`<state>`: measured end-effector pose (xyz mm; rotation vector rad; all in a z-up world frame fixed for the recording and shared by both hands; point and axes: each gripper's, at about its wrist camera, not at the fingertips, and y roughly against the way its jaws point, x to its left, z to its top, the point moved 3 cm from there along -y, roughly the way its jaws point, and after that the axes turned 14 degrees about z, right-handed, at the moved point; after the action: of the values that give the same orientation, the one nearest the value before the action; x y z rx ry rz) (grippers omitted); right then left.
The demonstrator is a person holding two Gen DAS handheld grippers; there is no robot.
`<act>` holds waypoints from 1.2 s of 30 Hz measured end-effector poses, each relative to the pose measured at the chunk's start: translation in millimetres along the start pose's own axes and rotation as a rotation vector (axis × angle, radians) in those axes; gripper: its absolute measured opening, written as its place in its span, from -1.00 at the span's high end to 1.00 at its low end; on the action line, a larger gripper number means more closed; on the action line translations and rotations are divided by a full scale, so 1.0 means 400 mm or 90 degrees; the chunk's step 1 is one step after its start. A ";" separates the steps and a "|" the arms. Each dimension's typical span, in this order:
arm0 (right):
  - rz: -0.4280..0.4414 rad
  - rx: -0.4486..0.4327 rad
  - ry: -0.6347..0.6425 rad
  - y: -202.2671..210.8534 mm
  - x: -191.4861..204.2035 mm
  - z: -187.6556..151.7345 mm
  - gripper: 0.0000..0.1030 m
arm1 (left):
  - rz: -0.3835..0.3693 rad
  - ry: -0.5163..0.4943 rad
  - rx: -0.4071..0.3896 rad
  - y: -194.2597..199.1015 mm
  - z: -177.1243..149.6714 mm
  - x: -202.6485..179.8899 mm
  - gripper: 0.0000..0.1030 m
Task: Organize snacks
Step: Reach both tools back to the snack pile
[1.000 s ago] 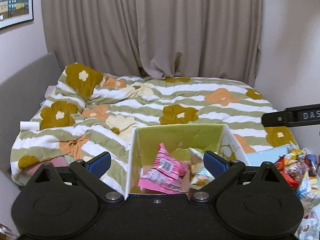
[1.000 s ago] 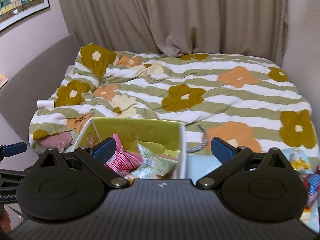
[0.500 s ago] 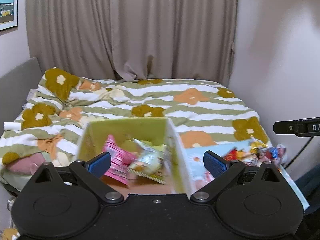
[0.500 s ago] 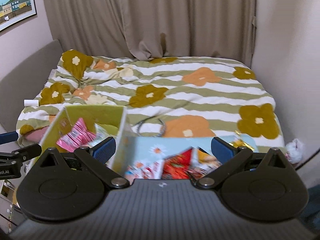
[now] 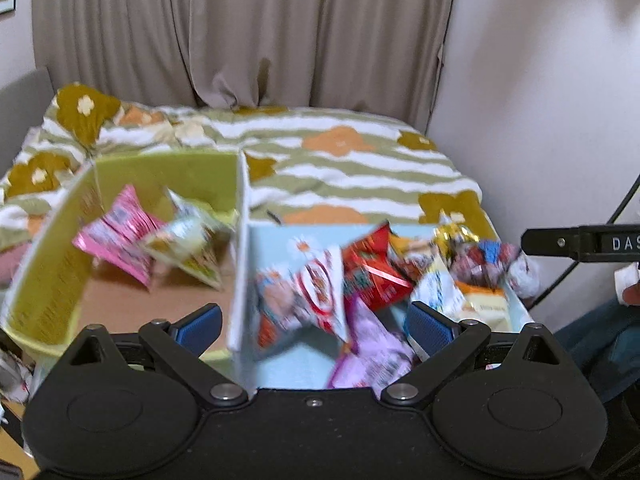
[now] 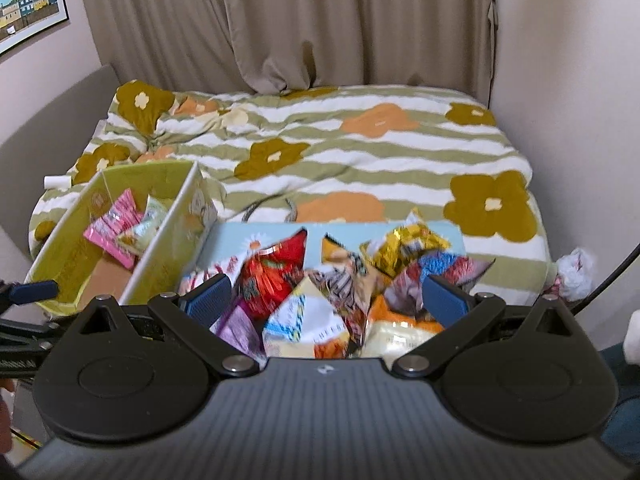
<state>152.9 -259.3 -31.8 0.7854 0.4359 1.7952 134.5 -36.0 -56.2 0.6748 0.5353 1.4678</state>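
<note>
Two boxes sit side by side at the near edge of a bed, walls touching. The green box (image 5: 60, 256) is on the left, the pale blue box (image 5: 280, 368) on the right, and the blue box's white left wall (image 5: 240, 264) stands upright between their contents. Behind both boxes the striped flowered blanket (image 6: 360, 152) lies mostly bare back to the curtain (image 6: 300, 20) — open room there, with only a thin dark cord (image 6: 272, 204) on it just past the boxes. A plain wall (image 6: 568, 80) closes the right side.

The green box holds two packets lying loose toward its back: a pink packet (image 5: 116, 236) and a pale yellow-green packet (image 5: 188, 244) touching it. The brown floor in the box's near half is bare.

The blue box is crowded. A red packet (image 6: 272, 272) leans at the left, a gold foil packet (image 6: 404, 248) sits toward the back right, a white-and-blue packet (image 6: 300, 320) and a purple packet (image 5: 372, 352) lie nearer the front, with more wrappers heaped around them — blurred, so their details are unclear. A crumpled white bag (image 6: 576, 272) lies outside it on the right.

The left gripper (image 5: 316, 324) hangs over the wall between the boxes, fingers spread wide, holding nothing. The right gripper (image 6: 326, 296) hovers over the blue box's heap, also spread wide and empty.
</note>
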 end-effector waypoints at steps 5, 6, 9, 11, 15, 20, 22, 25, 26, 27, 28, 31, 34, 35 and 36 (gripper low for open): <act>0.016 0.025 -0.029 -0.041 -0.033 -0.049 -1.00 | -0.026 -0.010 0.043 -0.063 -0.051 -0.052 -0.95; 0.018 0.028 -0.036 -0.049 -0.038 -0.057 -1.00 | -0.034 -0.011 0.051 -0.078 -0.058 -0.059 -0.95; 0.015 0.035 -0.051 -0.077 -0.049 -0.077 -1.00 | -0.051 -0.025 0.070 -0.125 -0.080 -0.084 -0.94; 0.010 0.039 -0.060 -0.097 -0.053 -0.092 -1.00 | -0.062 -0.037 0.076 -0.154 -0.091 -0.099 -0.94; 0.000 0.044 -0.089 -0.131 -0.060 -0.114 -1.00 | -0.098 -0.063 0.089 -0.210 -0.107 -0.128 -0.92; -0.017 0.048 -0.119 -0.156 -0.067 -0.131 -1.00 | -0.129 -0.090 0.111 -0.270 -0.126 -0.158 -0.91; -0.023 0.052 -0.126 -0.167 -0.065 -0.135 -1.00 | -0.139 -0.092 0.122 -0.291 -0.131 -0.161 -0.90; -0.031 0.057 -0.134 -0.186 -0.058 -0.141 -1.00 | -0.154 -0.089 0.141 -0.320 -0.137 -0.160 -0.81; -0.034 0.059 -0.136 -0.191 -0.055 -0.143 -1.00 | -0.159 -0.089 0.147 -0.329 -0.139 -0.159 -0.76; -0.037 0.059 -0.136 -0.197 -0.052 -0.145 -1.00 | -0.163 -0.089 0.152 -0.336 -0.140 -0.156 -0.69; -0.042 0.060 -0.136 -0.203 -0.049 -0.146 -1.00 | -0.168 -0.089 0.158 -0.343 -0.141 -0.155 -0.64; -0.050 0.062 -0.136 -0.221 -0.039 -0.153 -1.00 | -0.180 -0.093 0.168 -0.358 -0.142 -0.153 -0.50; -0.052 0.066 -0.143 -0.238 -0.036 -0.156 -1.00 | -0.184 -0.103 0.164 -0.359 -0.138 -0.149 -0.44; -0.052 0.067 -0.144 -0.242 -0.034 -0.157 -1.00 | -0.184 -0.106 0.165 -0.361 -0.136 -0.149 -0.43; -0.052 0.067 -0.144 -0.247 -0.032 -0.157 -1.00 | -0.183 -0.108 0.164 -0.361 -0.136 -0.148 -0.41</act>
<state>179.9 -230.9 -143.0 1.0184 0.4092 1.5962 197.0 -87.6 -200.3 0.8771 0.6668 1.0713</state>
